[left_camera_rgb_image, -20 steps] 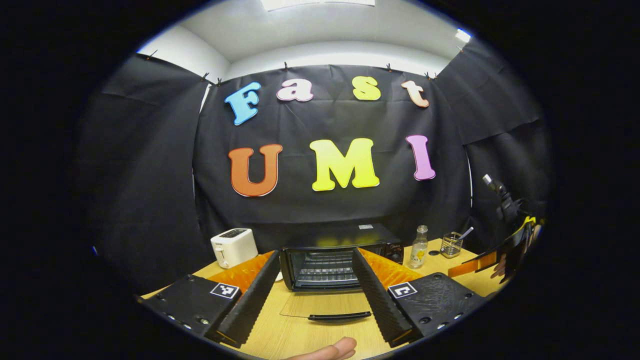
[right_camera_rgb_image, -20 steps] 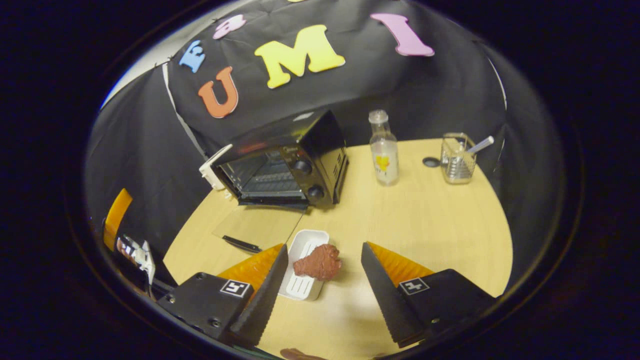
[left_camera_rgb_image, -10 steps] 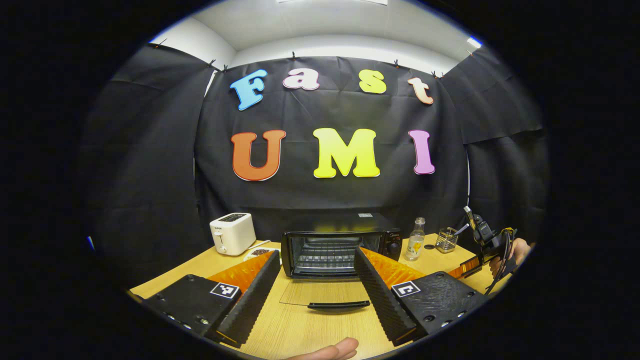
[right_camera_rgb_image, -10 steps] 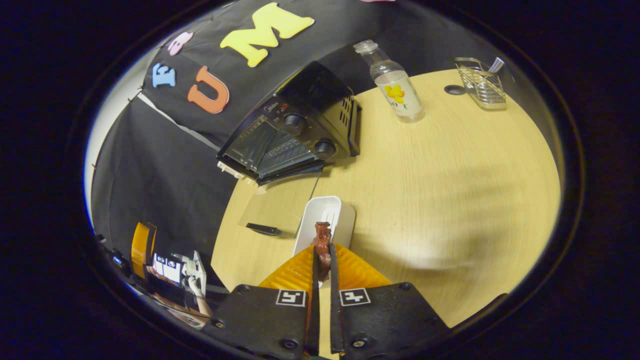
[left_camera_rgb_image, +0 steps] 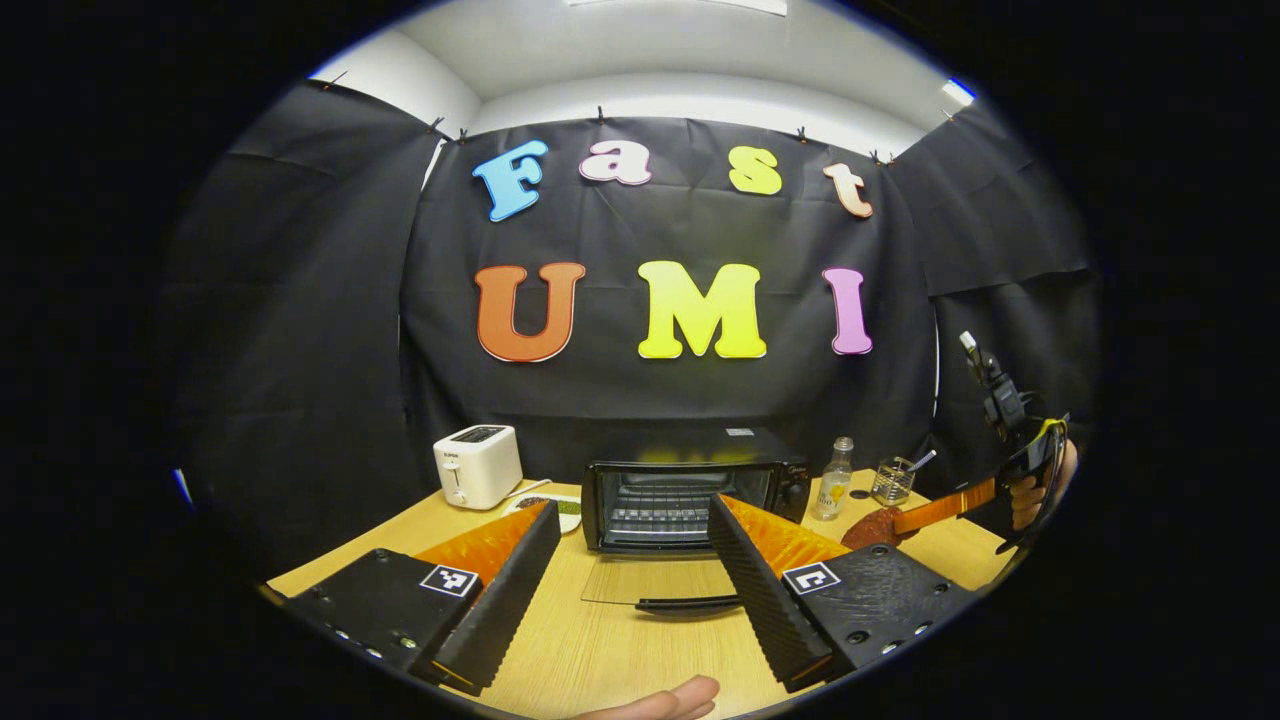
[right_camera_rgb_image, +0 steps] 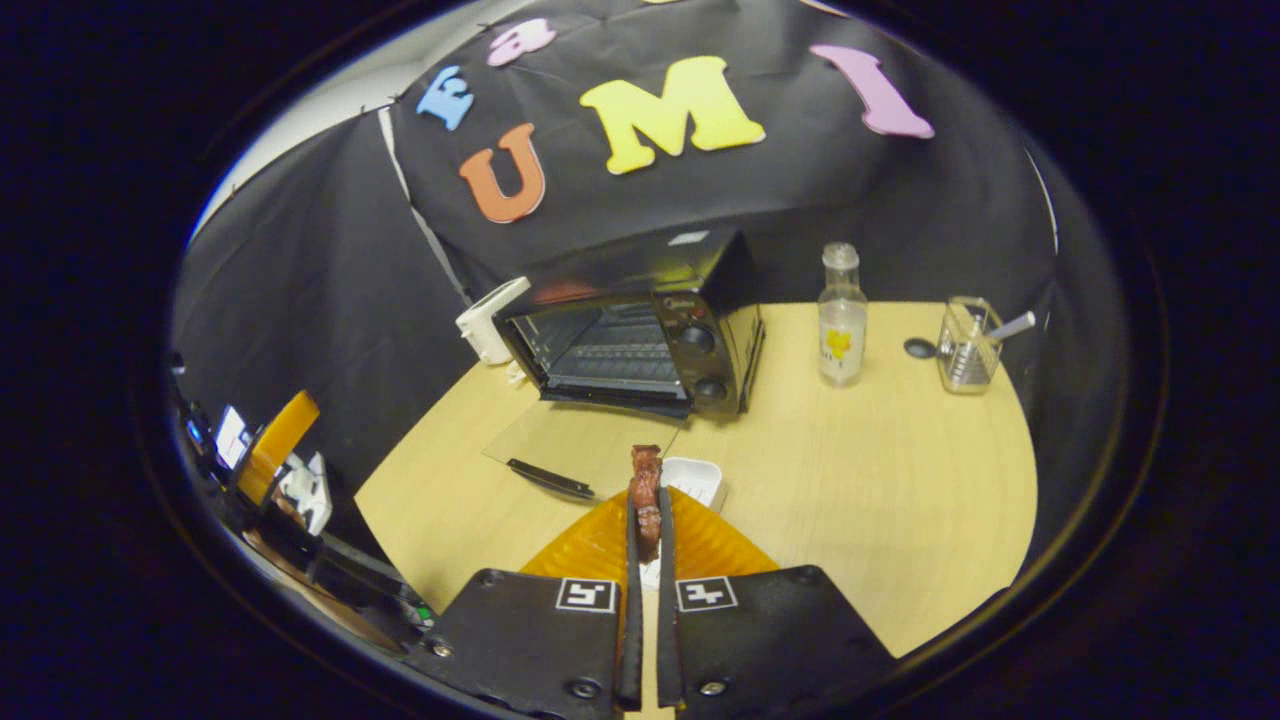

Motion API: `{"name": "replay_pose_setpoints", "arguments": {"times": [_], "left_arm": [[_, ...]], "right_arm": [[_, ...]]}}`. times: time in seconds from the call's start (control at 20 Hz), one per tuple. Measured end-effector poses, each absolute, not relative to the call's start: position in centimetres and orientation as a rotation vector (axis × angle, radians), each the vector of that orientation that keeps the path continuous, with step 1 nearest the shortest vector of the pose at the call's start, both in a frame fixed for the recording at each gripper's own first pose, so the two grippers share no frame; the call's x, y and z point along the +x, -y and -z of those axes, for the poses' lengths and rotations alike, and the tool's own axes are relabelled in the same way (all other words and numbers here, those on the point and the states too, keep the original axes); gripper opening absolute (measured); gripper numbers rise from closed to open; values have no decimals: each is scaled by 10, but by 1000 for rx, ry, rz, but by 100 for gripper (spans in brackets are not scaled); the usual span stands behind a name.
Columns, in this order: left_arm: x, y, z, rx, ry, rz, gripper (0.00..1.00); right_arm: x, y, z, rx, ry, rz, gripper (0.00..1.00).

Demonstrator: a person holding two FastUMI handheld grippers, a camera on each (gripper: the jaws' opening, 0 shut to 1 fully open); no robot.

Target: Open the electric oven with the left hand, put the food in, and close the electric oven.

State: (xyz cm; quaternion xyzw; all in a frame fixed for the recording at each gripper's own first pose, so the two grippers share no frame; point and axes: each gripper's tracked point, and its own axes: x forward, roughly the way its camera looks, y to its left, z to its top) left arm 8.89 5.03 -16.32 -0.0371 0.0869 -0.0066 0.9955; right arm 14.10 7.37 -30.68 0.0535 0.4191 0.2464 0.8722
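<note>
The right gripper (right_camera_rgb_image: 646, 510) is clamped on one lumpy brown piece of food (right_camera_rgb_image: 645, 480), held above the wooden table (right_camera_rgb_image: 880, 480) and one white ribbed tray (right_camera_rgb_image: 695, 478). The left gripper (left_camera_rgb_image: 632, 560) stands apart before one black boxy oven (left_camera_rgb_image: 690, 488), whose glass door (left_camera_rgb_image: 645, 580) lies flat.

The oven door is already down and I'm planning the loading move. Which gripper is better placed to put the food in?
Right. The right gripper is shut on the food, facing the open oven. The left gripper is open.
</note>
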Motion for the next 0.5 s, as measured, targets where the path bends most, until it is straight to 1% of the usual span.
{"name": "replay_pose_setpoints", "arguments": {"times": [0.2,0.5], "left_arm": [[85,-56,164,-57,-181,19,95],[81,-68,173,-59,-196,23,95]], "right_arm": [[139,-97,281,-33,-756,-517,9],[147,-147,276,-234,-631,-485,9]]}}
